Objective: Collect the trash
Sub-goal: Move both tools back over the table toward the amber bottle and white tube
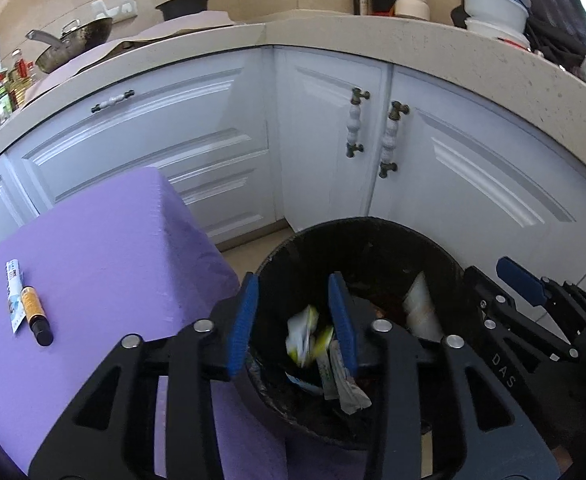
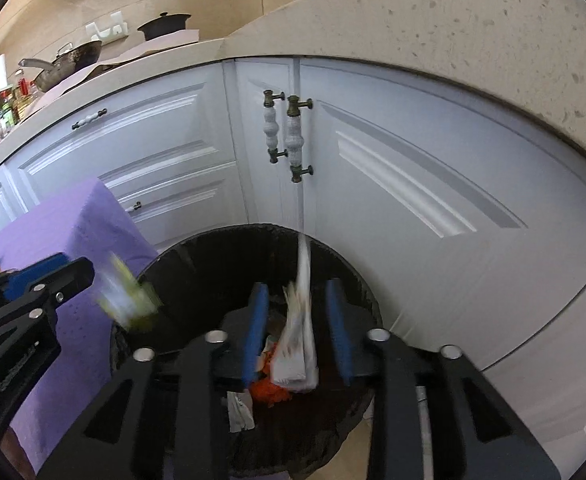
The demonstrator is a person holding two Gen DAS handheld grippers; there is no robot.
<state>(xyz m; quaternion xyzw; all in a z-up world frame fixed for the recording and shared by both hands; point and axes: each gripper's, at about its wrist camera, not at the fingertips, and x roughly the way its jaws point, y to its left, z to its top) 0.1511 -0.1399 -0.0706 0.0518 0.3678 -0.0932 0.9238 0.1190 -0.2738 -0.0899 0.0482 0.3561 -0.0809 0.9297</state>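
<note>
Both grippers hang over a black trash bin [image 1: 357, 240] that stands on the floor in front of white cabinet doors [image 1: 473, 176]. The left gripper [image 1: 295, 320] has its blue pads partly apart, and a blurred white and yellow-green wrapper [image 1: 305, 336] is between them, loose, not pressed by either pad. The right gripper [image 2: 299, 328] is also partly open; a blurred white packet [image 2: 299, 344] is between its pads and seems free of them. More paper scraps and something orange lie inside the bin. Beside the bin, on the purple tabletop [image 1: 105, 248], a small bottle [image 1: 37, 314] lies touching a printed white sachet [image 1: 15, 292].
</note>
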